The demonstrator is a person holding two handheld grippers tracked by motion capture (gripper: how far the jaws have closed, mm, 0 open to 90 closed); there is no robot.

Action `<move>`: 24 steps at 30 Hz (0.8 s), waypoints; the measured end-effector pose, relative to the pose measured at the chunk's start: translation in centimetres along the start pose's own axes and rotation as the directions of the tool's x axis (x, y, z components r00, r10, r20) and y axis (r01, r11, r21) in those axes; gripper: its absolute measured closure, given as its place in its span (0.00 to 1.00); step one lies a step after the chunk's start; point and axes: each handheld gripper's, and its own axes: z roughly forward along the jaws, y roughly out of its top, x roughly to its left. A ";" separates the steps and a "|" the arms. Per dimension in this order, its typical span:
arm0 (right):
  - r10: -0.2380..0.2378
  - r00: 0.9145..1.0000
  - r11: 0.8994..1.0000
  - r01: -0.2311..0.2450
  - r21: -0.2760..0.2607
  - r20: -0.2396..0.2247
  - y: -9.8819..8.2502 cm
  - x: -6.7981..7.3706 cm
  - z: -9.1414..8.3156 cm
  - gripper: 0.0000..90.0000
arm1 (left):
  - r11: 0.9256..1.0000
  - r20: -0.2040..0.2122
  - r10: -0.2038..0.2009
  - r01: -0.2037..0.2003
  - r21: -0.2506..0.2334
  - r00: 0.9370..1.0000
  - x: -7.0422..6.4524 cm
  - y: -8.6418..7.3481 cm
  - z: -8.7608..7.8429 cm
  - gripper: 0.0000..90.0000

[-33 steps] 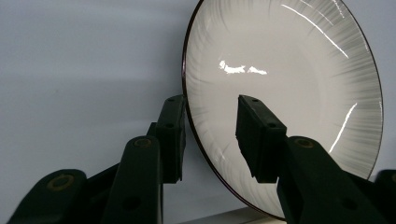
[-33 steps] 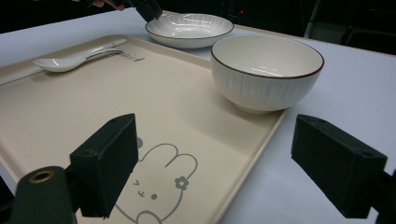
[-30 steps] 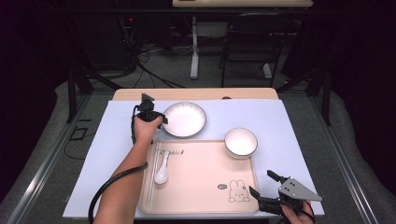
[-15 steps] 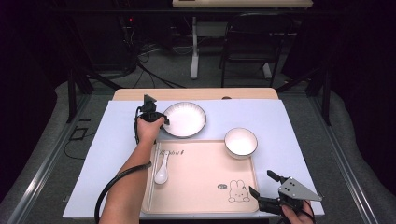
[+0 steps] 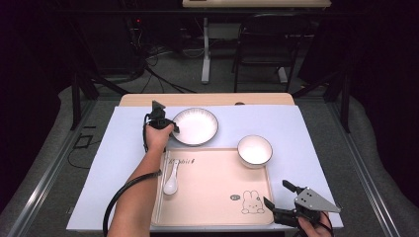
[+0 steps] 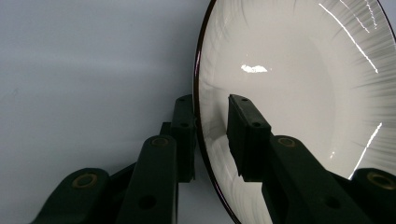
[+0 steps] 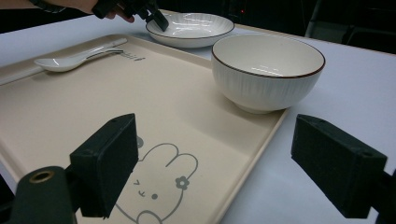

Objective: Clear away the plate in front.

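A white plate [image 5: 195, 126] with a dark rim lies on the pale mat behind the tray. My left gripper [image 5: 173, 130] is at its left rim. In the left gripper view the jaws straddle that rim [image 6: 212, 105], one outside and one over the plate's [image 6: 289, 93] inner slope, with a gap showing, so it is open. My right gripper [image 5: 276, 193] is open and holds nothing at the tray's near right corner. It faces a white bowl [image 7: 266, 70] that stands on the tray's far right corner.
The beige tray [image 5: 212, 192] with a rabbit drawing carries a white spoon [image 5: 171, 180] at its left side and the bowl [image 5: 254, 149]. The pale mat [image 5: 123, 163] covers the table. A chair [image 5: 262, 54] and a desk leg stand beyond the far edge.
My left gripper has edged slightly right onto the plate's rim. The right gripper, plate, bowl and spoon have not moved.
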 end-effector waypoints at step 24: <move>0.000 1.000 1.000 0.000 0.000 -0.001 0.0 0.0 0.0 0.16 | 0.997 0.080 -0.070 0.072 -0.019 0.994 0.3 0.3 -1.6 0.92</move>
